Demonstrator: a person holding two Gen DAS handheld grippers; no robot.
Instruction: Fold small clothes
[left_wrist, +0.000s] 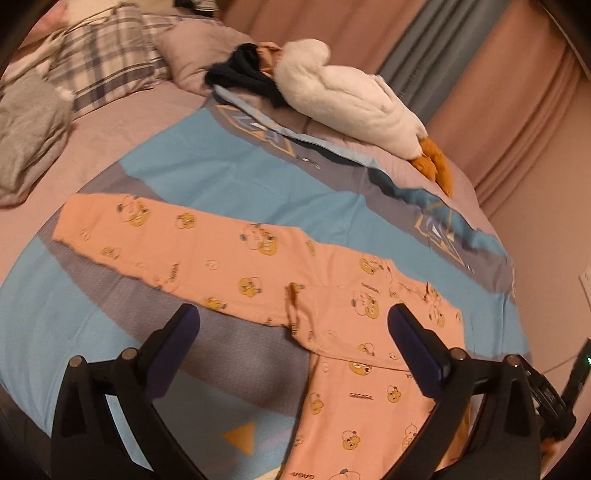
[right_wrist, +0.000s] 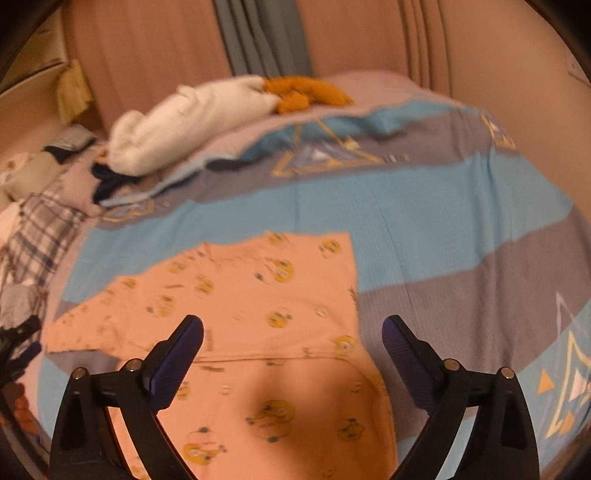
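Observation:
A small peach top (left_wrist: 332, 332) with yellow duck prints lies flat on the blue and grey bedspread (left_wrist: 221, 173). One long sleeve (left_wrist: 166, 236) stretches out to the left. My left gripper (left_wrist: 293, 321) is open and empty, hovering above the armpit where sleeve meets body. In the right wrist view the same top (right_wrist: 258, 302) lies under my right gripper (right_wrist: 291, 328), which is open and empty above the garment's body. A fold line crosses the top near the fingertips.
A white plush goose (left_wrist: 351, 96) with orange feet lies at the far side of the bed, dark clothes (left_wrist: 243, 74) beside it. Plaid pillows (left_wrist: 103, 62) and a grey garment (left_wrist: 29, 133) sit at the far left. Curtains (left_wrist: 498, 81) hang behind.

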